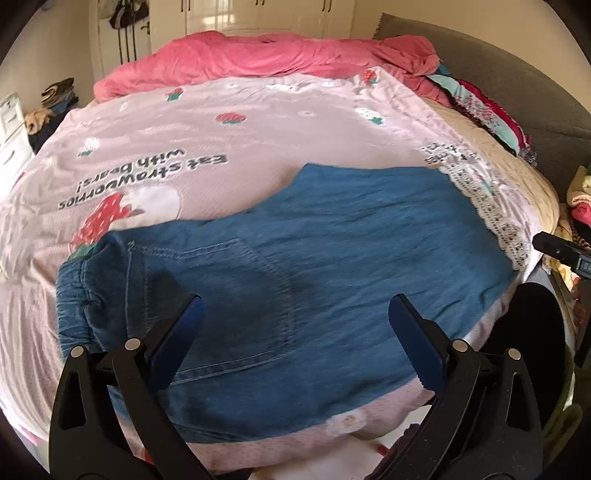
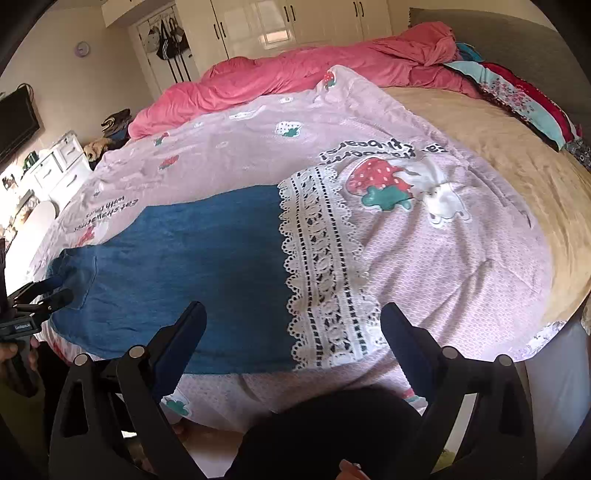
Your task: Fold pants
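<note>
Blue denim pants [image 1: 314, 251] lie flat on a pink strawberry-print quilt [image 1: 221, 140], waistband at the left, back pocket facing up, leg ends at the right. My left gripper [image 1: 295, 314] is open and empty, hovering over the pocket area. In the right wrist view the pants [image 2: 192, 266] reach a white lace band [image 2: 325, 280] on the quilt [image 2: 443, 266]. My right gripper [image 2: 293, 321] is open and empty above the leg ends and the lace band. The left gripper shows at the left edge of the right wrist view [image 2: 44, 295].
A crumpled pink duvet [image 1: 258, 59] lies along the far side of the bed. Patterned pillows [image 1: 480, 107] lean on a grey headboard [image 1: 517, 85] at the right. White drawers [image 2: 55, 166] and a clothes pile [image 2: 114, 125] stand at the left. Wardrobes [image 2: 295, 22] line the far wall.
</note>
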The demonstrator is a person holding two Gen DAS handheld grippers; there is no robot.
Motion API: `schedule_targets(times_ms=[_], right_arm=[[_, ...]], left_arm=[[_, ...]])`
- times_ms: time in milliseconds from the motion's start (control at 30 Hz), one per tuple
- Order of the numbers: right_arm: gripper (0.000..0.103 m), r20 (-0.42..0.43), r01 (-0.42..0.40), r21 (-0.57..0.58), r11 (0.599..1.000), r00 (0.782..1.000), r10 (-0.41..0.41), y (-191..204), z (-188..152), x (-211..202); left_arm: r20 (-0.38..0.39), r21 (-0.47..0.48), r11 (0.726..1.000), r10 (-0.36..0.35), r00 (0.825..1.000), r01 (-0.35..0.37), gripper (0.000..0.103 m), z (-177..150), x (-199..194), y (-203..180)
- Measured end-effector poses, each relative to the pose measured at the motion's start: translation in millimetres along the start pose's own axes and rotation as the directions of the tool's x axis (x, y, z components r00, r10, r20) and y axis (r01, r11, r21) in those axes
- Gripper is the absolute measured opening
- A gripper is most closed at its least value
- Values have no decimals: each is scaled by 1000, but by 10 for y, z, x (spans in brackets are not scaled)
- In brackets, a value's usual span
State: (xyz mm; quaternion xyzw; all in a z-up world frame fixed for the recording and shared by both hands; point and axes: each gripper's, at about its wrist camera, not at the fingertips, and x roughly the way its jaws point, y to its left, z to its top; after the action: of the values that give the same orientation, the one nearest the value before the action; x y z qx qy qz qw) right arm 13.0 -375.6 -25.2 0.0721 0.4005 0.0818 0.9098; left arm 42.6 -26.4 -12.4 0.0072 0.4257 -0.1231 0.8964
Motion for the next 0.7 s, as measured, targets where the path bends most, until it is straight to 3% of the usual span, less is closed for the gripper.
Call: schedule_targets(times_ms=[400,700], right_arm=[[95,14,-9,70,997,1000,8,-221,-82,-77],[95,-15,-43,106,993,999,45,-279,-139,64]], left_arm=[[0,142,988,-68,998,67,94,304,74,-643],[-31,246,961,-122,992,125,94,707,431,-1188]])
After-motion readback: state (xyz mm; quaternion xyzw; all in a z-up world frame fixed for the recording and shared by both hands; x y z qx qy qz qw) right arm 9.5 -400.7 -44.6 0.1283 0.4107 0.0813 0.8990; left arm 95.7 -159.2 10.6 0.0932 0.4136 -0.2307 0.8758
